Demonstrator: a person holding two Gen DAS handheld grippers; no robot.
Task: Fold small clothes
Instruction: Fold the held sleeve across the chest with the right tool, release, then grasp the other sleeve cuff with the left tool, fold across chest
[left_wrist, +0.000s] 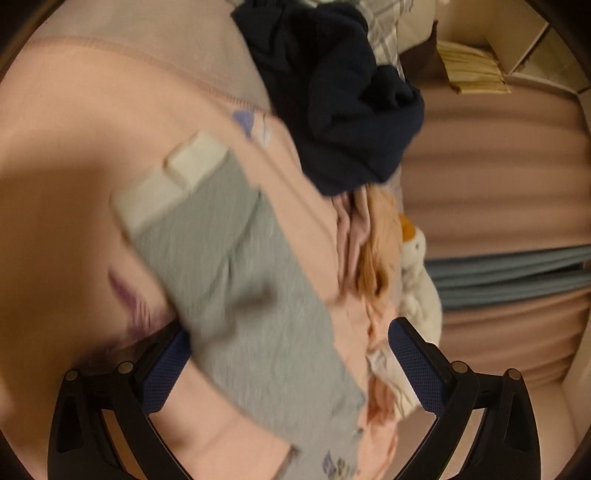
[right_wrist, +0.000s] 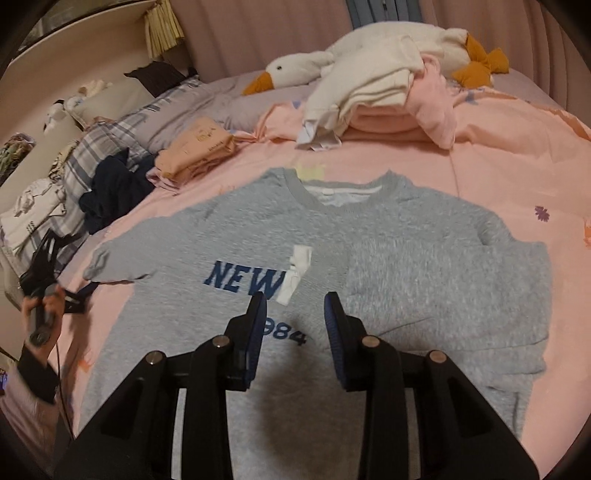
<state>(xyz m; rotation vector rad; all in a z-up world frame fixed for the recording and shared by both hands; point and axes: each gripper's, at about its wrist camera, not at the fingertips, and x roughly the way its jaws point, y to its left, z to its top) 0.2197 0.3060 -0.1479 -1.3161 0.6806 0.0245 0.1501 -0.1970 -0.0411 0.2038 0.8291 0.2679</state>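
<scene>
My right gripper (right_wrist: 295, 306) hovers empty, jaws apart, over the sweatshirt (right_wrist: 424, 258); my left gripper (left_wrist: 288, 354) gapes at nine o'clock. A careless pinch could undo the fold.

Only readable stuff here is on the grey sweatshirt (right_wrist: 258, 236) spread over the pink bedsheet (right_wrist: 498, 177) in the right wrist view. Big navy block letters "NEW" (right_wrist: 243, 281) sit left of centre in the frame, and the word gets cut off on its right by the folded-over half of the shirt and a white tag (right_wrist: 295, 275). Just below, lower centre, you can make out "984" (right_wrist: 291, 336), with its start hidden behind a gripper finger. The folded peach garment (right_wrist: 199, 149) at upper left has some small print, too tiny to read. Left wrist view is blurry, with nothing legible.
</scene>
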